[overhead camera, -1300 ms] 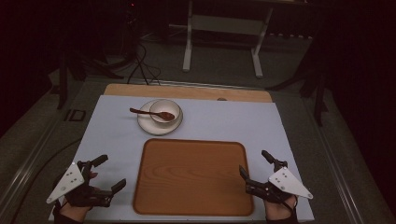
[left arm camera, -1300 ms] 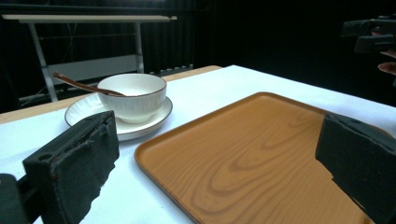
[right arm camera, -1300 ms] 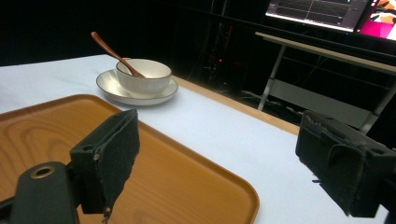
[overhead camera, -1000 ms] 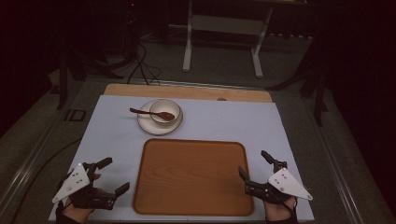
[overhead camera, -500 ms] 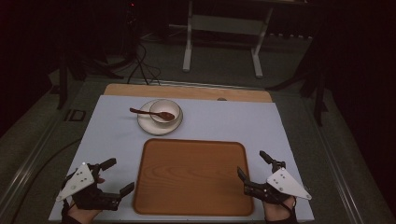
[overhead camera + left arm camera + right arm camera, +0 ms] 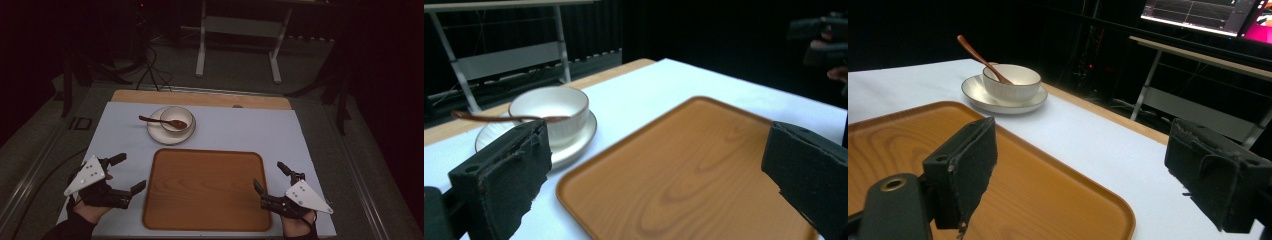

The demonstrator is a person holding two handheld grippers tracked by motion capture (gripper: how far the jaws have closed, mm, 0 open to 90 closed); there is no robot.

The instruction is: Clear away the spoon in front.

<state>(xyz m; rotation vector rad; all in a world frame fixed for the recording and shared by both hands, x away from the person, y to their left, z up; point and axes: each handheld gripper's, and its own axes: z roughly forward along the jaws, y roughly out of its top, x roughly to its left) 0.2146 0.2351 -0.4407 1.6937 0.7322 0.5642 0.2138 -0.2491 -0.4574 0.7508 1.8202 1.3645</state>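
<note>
A wooden tray (image 6: 207, 187) lies flat at the table's near middle. Behind it, a cream bowl (image 6: 176, 119) stands on a saucer (image 6: 159, 133), and a brown wooden spoon (image 6: 150, 120) rests in the bowl with its handle pointing left. My left gripper (image 6: 132, 171) hovers open just left of the tray, holding nothing. At the tray's right edge my right gripper (image 6: 268, 174) is open too, also holding nothing. The left gripper view looks between wide jaws (image 6: 654, 185) over the tray (image 6: 684, 165) to the bowl (image 6: 549, 107). The right gripper view (image 6: 1093, 180) shows the tray (image 6: 908, 140), bowl (image 6: 1012, 82) and spoon (image 6: 980, 57).
A pale blue mat (image 6: 250, 130) covers the table, with a bare wooden strip (image 6: 200, 97) along the far edge. Beyond the table stand a white metal frame (image 6: 240, 30) and floor cables (image 6: 150, 65). A lit monitor (image 6: 1198, 15) glows at the back.
My left gripper has drifted right and a little forward, closer to the tray's left edge. The right gripper has barely shifted. Both stay open.
</note>
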